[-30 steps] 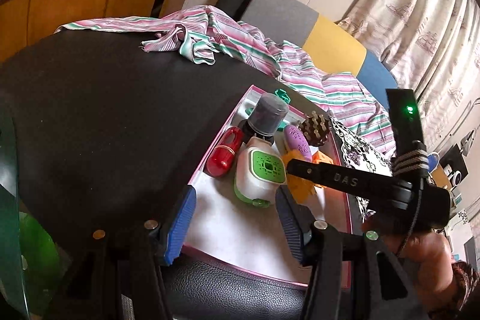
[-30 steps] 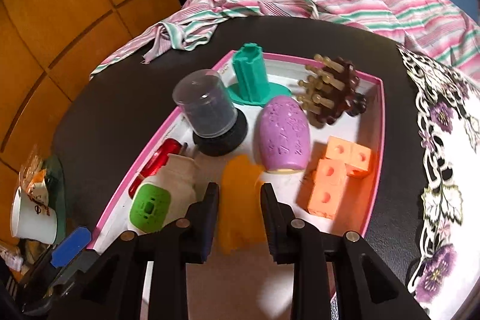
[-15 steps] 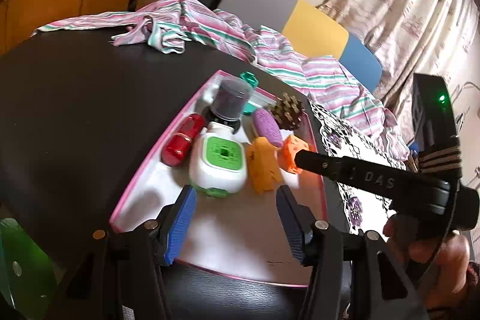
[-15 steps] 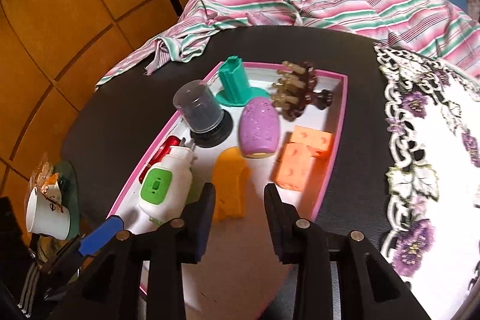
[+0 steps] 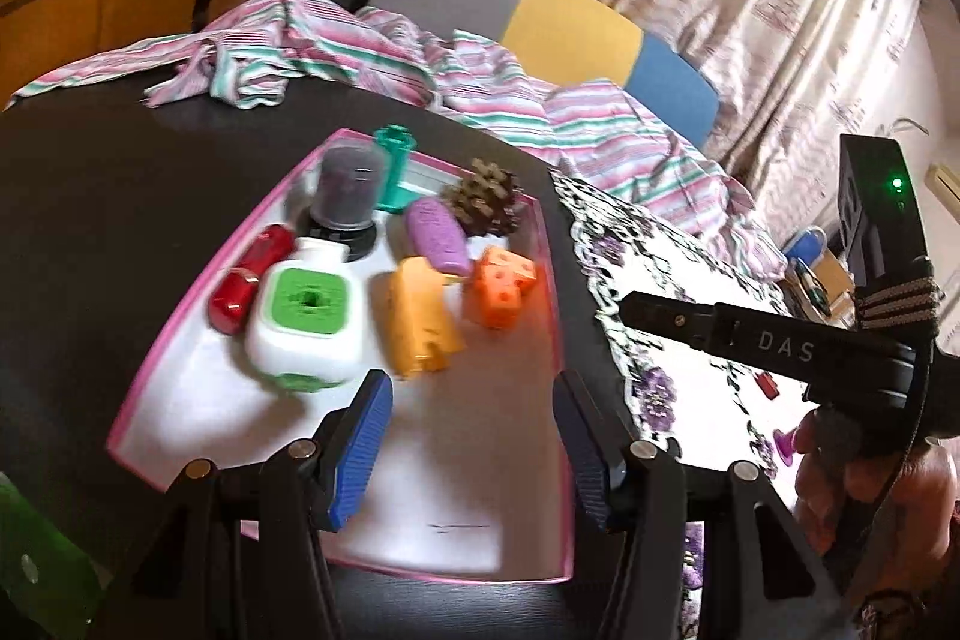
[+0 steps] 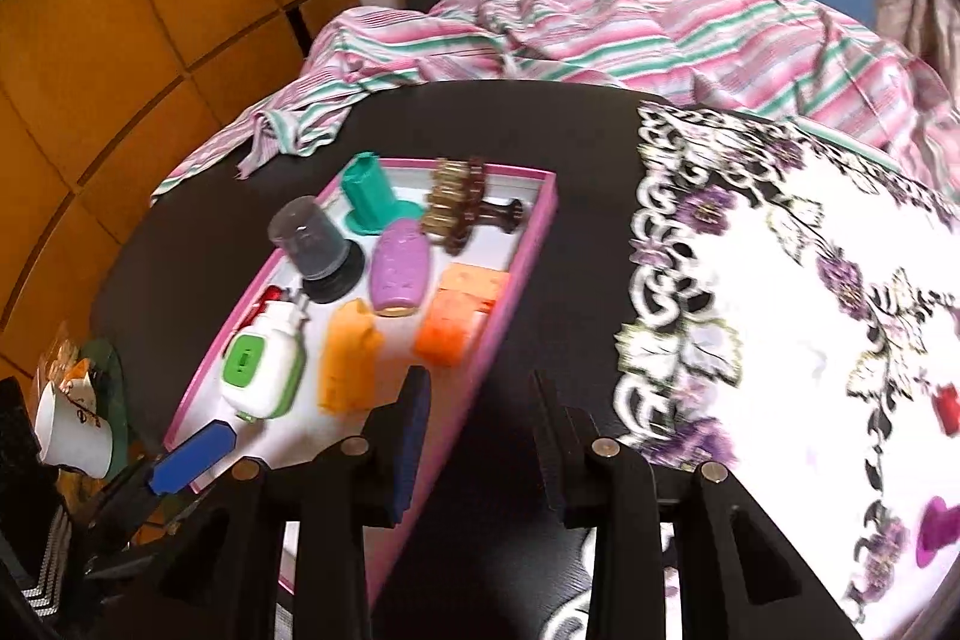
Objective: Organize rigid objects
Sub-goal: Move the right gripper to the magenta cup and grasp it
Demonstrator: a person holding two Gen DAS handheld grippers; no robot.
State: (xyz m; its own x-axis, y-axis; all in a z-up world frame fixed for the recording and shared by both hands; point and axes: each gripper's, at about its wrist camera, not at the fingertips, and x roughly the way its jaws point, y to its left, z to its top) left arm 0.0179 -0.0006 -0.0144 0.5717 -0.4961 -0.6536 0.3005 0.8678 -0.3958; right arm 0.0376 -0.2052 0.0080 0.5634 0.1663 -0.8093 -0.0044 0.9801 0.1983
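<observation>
A pink-rimmed tray (image 5: 180,316) on the black table holds a yellow piece (image 5: 420,316), orange blocks (image 5: 501,286), a purple oval (image 5: 435,235), a white and green device (image 5: 306,322), a red capsule (image 5: 249,274), a dark grey cylinder (image 5: 348,190), a teal piece (image 5: 393,160) and a brown spiky piece (image 5: 486,196). My left gripper (image 5: 472,388) stands wide open over the tray's bare near part, holding nothing. My right gripper (image 6: 480,382) hangs above the tray's right rim (image 6: 516,292), its jaws a little apart and empty, to the right of the yellow piece (image 6: 348,364).
A white floral cloth (image 6: 780,340) covers the table's right side, with a small red thing (image 6: 948,406) and a magenta thing (image 6: 939,526) on it. A striped cloth (image 6: 540,40) lies at the back by a chair. A paper cup (image 6: 72,430) stands at the left.
My right gripper drew back from the yellow piece, which stayed in the tray, and swung right to the tray's rim. The left gripper moved right and back, still open.
</observation>
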